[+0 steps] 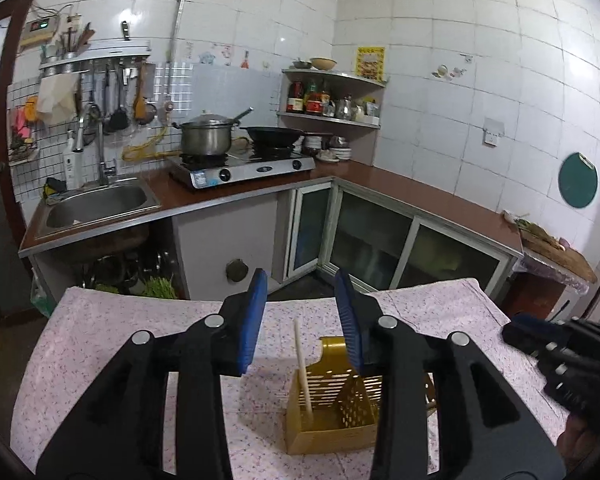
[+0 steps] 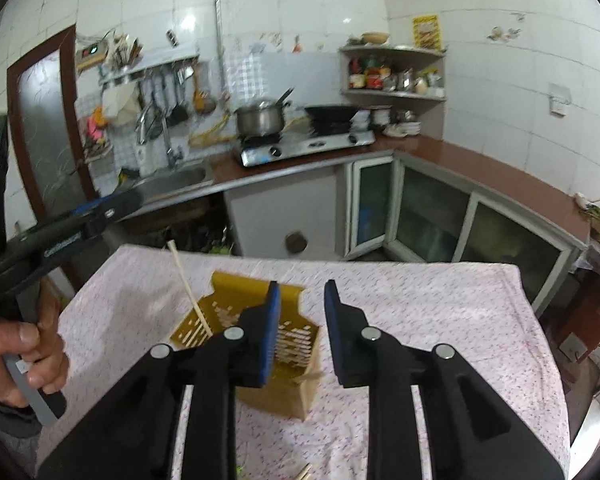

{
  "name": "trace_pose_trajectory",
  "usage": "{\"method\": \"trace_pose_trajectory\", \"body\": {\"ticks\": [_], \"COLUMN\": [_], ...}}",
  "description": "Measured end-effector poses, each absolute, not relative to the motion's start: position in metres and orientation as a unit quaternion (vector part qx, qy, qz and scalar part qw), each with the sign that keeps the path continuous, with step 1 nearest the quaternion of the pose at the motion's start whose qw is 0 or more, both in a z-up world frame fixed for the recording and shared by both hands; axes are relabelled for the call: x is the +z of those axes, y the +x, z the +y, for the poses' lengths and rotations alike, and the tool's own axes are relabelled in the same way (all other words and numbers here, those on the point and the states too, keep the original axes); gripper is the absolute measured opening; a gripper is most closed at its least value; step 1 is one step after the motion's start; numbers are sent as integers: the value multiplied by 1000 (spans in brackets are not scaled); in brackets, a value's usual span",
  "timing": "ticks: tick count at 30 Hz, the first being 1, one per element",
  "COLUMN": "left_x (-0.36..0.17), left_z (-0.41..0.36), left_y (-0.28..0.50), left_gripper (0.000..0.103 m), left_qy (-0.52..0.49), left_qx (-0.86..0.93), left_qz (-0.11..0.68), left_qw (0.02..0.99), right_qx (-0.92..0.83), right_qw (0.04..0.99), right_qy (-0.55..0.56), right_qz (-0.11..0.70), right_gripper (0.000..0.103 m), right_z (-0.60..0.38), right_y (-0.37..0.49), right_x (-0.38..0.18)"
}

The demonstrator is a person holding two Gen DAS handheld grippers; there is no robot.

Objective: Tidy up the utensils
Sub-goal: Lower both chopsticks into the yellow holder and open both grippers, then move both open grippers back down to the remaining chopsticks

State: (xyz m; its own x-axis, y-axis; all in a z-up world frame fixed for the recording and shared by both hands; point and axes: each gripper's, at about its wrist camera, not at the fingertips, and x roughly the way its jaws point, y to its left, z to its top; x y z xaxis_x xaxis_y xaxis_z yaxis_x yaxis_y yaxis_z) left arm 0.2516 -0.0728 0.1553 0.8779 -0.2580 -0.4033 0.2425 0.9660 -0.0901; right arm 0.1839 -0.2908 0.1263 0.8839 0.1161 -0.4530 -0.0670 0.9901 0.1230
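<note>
Your left gripper (image 1: 302, 322) is spread wide with nothing between the blue pads (image 1: 252, 320), hovering above the table. Your right gripper (image 2: 300, 330) is also parted and empty, raised over the same table. Just below and ahead of both sits the yellow slotted utensil holder (image 1: 332, 412), upright on the pink floral tablecloth (image 1: 112, 340). One pale chopstick (image 1: 302, 368) stands in the holder's left compartment, leaning, its top sticking out well above the rim. From the right wrist view, a pale stick end (image 2: 304, 472) shows at the bottom edge near you; too cropped to tell what it is. Your left hand (image 2: 28, 360) grips the handle at that view's left side. Beyond the table: counter with sink (image 1: 96, 204), gas stove (image 1: 240, 168) carrying a steel pot (image 1: 208, 136) and black wok (image 1: 274, 134), corner shelf (image 1: 332, 96) with bottles.
</note>
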Motion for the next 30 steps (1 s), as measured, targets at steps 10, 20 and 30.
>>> {"method": "trace_pose_trajectory", "body": {"ticks": [10, 20, 30], "left_x": [135, 34, -32], "left_z": [-30, 0, -9], "left_y": [192, 115, 66], "left_gripper": [34, 35, 35], "left_qy": [-2, -20, -7], "left_qx": [-90, -80, -84], "left_qz": [229, 333, 394], "left_qw": [969, 939, 915], "right_qx": [9, -10, 1], "right_qw": [965, 935, 910], "right_qy": [82, 124, 137], "right_qz": [250, 331, 391], "right_gripper": [23, 23, 23], "right_z": [-332, -341, -316], "right_y": [129, 70, 42], "right_x": [95, -1, -68]}}
